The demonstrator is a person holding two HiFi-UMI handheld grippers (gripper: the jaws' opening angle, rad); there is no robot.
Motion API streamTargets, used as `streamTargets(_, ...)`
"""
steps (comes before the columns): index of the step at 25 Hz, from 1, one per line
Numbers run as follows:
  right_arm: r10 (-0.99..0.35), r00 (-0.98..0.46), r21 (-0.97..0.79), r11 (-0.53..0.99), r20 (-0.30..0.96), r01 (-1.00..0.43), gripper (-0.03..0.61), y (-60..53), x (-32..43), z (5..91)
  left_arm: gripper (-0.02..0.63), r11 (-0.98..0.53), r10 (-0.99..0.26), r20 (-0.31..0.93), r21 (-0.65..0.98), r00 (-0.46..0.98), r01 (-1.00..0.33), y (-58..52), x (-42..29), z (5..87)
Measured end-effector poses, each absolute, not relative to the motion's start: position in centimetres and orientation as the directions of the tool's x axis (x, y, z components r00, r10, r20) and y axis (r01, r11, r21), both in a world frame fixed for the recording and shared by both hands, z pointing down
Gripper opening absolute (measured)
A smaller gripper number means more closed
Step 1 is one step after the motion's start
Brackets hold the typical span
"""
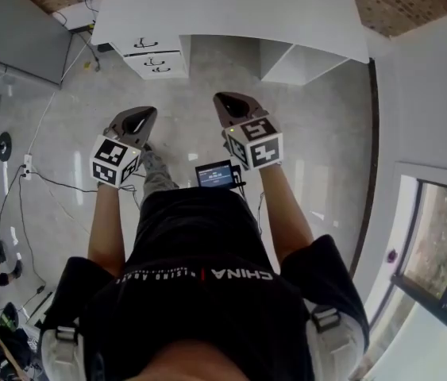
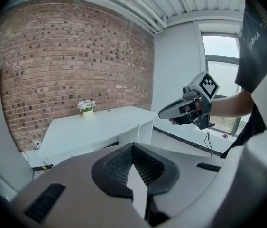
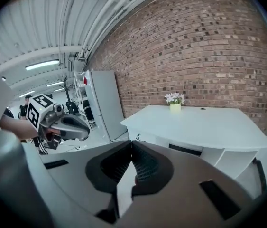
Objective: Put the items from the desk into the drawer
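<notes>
The white desk (image 1: 231, 6) stands ahead of me, well apart from both grippers. Its drawer stack (image 1: 153, 56) sits under the desk's left end, and all three fronts look shut. I judge the left gripper (image 1: 145, 113) to be the nearer one to those handles; the right gripper (image 1: 227, 100) faces the open knee space. Both have their jaws pressed together with nothing between them. The small flower pot (image 3: 174, 101) stands at the desk's far edge by the brick wall, towards the left end. A tiny dark thing (image 3: 202, 109) lies near it, too small to name.
</notes>
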State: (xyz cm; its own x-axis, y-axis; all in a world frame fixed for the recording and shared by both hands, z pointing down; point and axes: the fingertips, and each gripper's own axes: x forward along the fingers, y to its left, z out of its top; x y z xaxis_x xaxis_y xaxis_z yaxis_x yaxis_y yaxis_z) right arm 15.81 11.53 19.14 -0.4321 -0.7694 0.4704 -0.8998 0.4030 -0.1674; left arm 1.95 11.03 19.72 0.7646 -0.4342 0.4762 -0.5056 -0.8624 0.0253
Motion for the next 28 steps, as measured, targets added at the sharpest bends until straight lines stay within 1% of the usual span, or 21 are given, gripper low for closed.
streamTargets(2,-0.764,-0.438,-0.144,0.424,0.474,-0.894,0.015,12.8,17.0,19.2,0.012,-0.851,-0.434,0.493,0.048,0.754,-0.522,12.4,2.6,19.3)
streamTargets(5,-0.790,-0.415,-0.086,0.424,0.451,-0.901,0.015,13.6,17.7,18.2,0.012,-0.850,-0.421,0.497,0.076,0.759,-0.521,13.8,2.8,18.5)
streamTargets(9,-0.812,-0.400,-0.059,0.416,0.425,-0.907,0.015,14.2,17.5,17.4,0.012,-0.871,-0.424,0.473,0.021,0.773,-0.491,14.3,3.1,17.1)
streamTargets(12,-0.811,-0.394,-0.062,0.409,0.432,-0.911,0.015,14.7,16.9,17.8,0.012,-0.890,-0.414,0.481,-0.036,0.773,-0.454,14.8,3.2,17.0)
streamTargets(14,-0.807,-0.389,-0.059,0.407,0.444,-0.911,0.015,14.8,16.1,18.1,0.012,-0.895,-0.406,0.483,-0.038,0.776,-0.445,15.1,2.7,16.9)
streamTargets(20,-0.795,-0.381,-0.033,0.416,0.472,-0.909,0.015,15.4,11.9,18.4,0.012,-0.876,-0.396,0.507,0.043,0.766,-0.481,16.1,-1.0,18.2)
streamTargets(24,-0.783,-0.378,-0.014,0.428,0.494,-0.904,0.015,16.4,9.9,18.7,0.012,-0.873,-0.381,0.468,0.102,0.797,-0.478,17.2,-2.2,18.4)
streamTargets(28,-0.775,-0.374,0.006,0.438,0.510,-0.899,0.015,17.1,8.9,19.0,0.012,-0.884,-0.362,0.450,0.114,0.816,-0.454,18.5,-2.3,18.8)
